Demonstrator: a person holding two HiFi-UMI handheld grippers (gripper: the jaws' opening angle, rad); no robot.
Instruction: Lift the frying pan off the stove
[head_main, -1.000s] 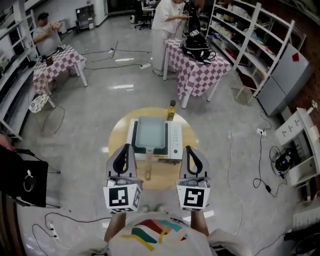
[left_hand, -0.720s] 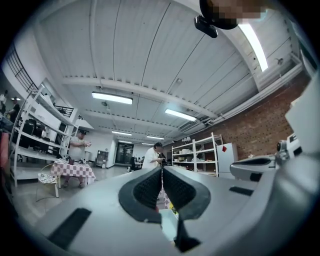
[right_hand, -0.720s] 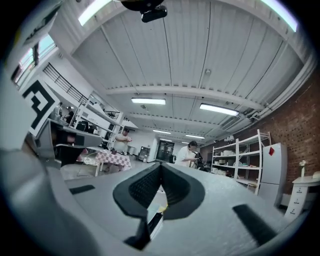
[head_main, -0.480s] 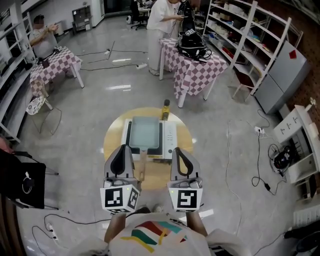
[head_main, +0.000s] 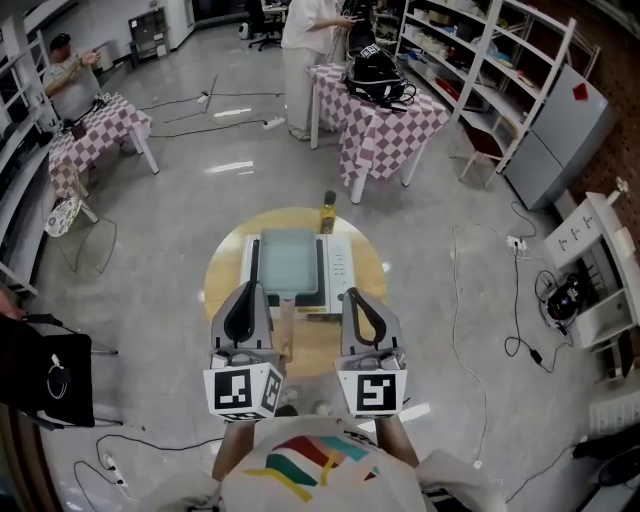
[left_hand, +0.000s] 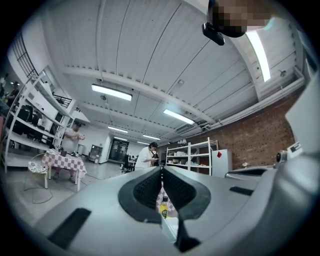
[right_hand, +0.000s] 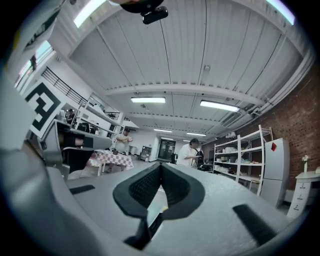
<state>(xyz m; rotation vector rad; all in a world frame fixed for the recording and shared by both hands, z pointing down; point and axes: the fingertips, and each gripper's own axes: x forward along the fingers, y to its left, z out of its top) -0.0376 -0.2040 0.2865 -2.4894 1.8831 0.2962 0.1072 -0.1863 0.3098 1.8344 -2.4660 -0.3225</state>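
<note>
Frying pan (head_main: 288, 262), square and grey-green, sits on the white stove (head_main: 343, 272), and neither gripper holds it. The left gripper (head_main: 248, 290) has its jaws pressed together with nothing between them; the right gripper (head_main: 353, 296) is closed the same way and is just as empty. Both point away from the person and hover side by side over the near part of the round wooden table (head_main: 222, 285), their marker cubes (head_main: 243, 392) close to the person's chest. The pan's wooden handle (head_main: 286, 322) runs back toward the person between the two grippers; it lies just beside the left one, and contact cannot be judged from the head view. The stove stands at the middle of the table, its control panel to the right of the pan. A bottle (head_main: 327, 213) of yellow liquid with a dark cap stands upright at the table's far edge, just beyond the stove's far right corner. Farther off on the grey floor is a checkered table (head_main: 385, 130) carrying a black bag (head_main: 377, 72), with a person (head_main: 303, 35) standing beside it. A second checkered table (head_main: 95, 128) stands at the left with a seated person (head_main: 70, 82). White shelves (head_main: 500, 80) line the right side; cables (head_main: 520, 300) trail across the floor.
</note>
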